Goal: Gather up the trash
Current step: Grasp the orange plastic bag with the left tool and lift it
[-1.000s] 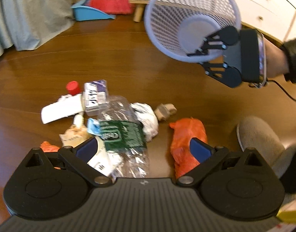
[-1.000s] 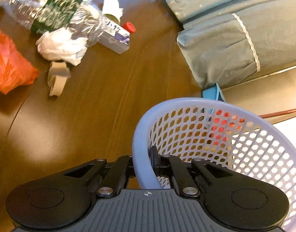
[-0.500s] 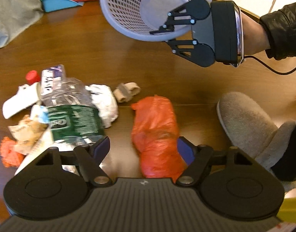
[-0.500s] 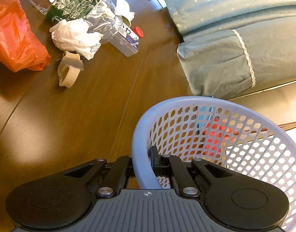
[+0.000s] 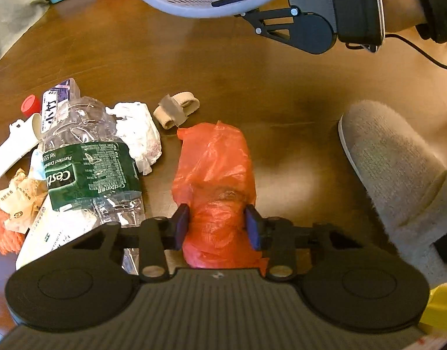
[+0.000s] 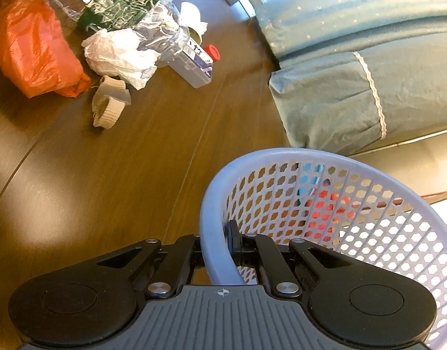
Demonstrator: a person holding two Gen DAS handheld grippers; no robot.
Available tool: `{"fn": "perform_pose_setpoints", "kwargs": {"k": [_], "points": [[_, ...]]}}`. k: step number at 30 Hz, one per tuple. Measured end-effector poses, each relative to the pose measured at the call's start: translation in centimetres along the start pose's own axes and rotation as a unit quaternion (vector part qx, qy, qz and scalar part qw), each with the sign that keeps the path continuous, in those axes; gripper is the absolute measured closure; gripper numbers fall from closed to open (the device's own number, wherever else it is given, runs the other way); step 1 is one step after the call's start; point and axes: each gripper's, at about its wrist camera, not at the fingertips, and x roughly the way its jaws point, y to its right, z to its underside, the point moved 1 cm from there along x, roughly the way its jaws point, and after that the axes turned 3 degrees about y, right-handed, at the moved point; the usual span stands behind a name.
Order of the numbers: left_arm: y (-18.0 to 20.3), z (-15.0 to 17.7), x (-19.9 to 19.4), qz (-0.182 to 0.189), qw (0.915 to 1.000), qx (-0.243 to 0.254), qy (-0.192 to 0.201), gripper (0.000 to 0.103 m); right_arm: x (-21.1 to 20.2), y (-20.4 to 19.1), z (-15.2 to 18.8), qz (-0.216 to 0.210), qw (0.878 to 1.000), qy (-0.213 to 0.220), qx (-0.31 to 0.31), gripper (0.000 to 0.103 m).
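My left gripper (image 5: 217, 227) straddles the bag (image 5: 214, 169); bottle (image 5: 89, 160) lies to its left, basket (image 6: 340, 204) beyond, in my right gripper (image 6: 220, 248).

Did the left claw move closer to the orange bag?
Yes. The left claw slid right, away from the plastic bottle, and now pinches the orange bag.

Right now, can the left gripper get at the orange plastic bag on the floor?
Probably yes. The left gripper already has its fingers on either side of the orange plastic bag, pressing its near end; nothing lies between them. The crushed bottle sits beside it.
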Motion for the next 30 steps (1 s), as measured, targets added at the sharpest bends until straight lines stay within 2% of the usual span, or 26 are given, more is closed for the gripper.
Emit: {"fn": "perform_pose_setpoints", "kwargs": {"k": [5, 10, 13, 16, 17, 20, 21, 24, 28, 30], "points": [[-0.3, -0.9, -0.9, -0.013, 0.9992, 0.037, 0.002, 0.074, -0.1, -0.2, -0.1, 0.003, 1.0, 0.012, -0.015, 0.103], [-2.0, -2.1, -3.1, -0.05, 0.9948, 0.085, 0.026, 0.074, -0.1, -0.4, -0.6, 0.0, 0.999, 0.025, -0.03, 0.103], [-3.5, -3.0, -4.4, -0.081, 0.99, 0.11, 0.036, 0.074, 0.1, -0.6, -1.1, -0.004, 0.999, 0.031, -0.039, 0.103], [-5.2, -4.1, -5.7, -0.116, 0.9807, 0.15, 0.047, 0.074, 0.4, -0.8, -1.7, -0.01, 0.998, 0.036, -0.049, 0.103], [-5.5, -4.3, -6.1, -0.128, 0.9764, 0.166, 0.051, 0.074, 0.4, -0.8, -1.9, -0.011, 0.998, 0.039, -0.051, 0.103], [-6.3, -5.2, -7.0, -0.168, 0.9532, 0.243, 0.063, 0.074, 0.6, -1.1, -2.6, -0.016, 0.997, 0.044, -0.062, 0.103], [-6.4, -5.5, -7.1, -0.182, 0.9415, 0.275, 0.068, 0.074, 0.7, -1.2, -2.8, -0.018, 0.997, 0.046, -0.065, 0.103], [-6.3, -6.3, -7.3, -0.208, 0.9144, 0.338, 0.077, 0.074, 0.9, -1.4, -3.6, -0.023, 0.996, 0.049, -0.072, 0.103], [-5.5, -7.6, -7.0, -0.218, 0.8898, 0.39, 0.092, 0.073, 1.1, -1.2, -4.5, -0.029, 0.996, 0.052, -0.071, 0.103], [-4.8, -8.2, -6.7, -0.215, 0.8804, 0.411, 0.098, 0.073, 1.0, -1.1, -4.9, -0.031, 0.995, 0.056, -0.073, 0.103]]}}
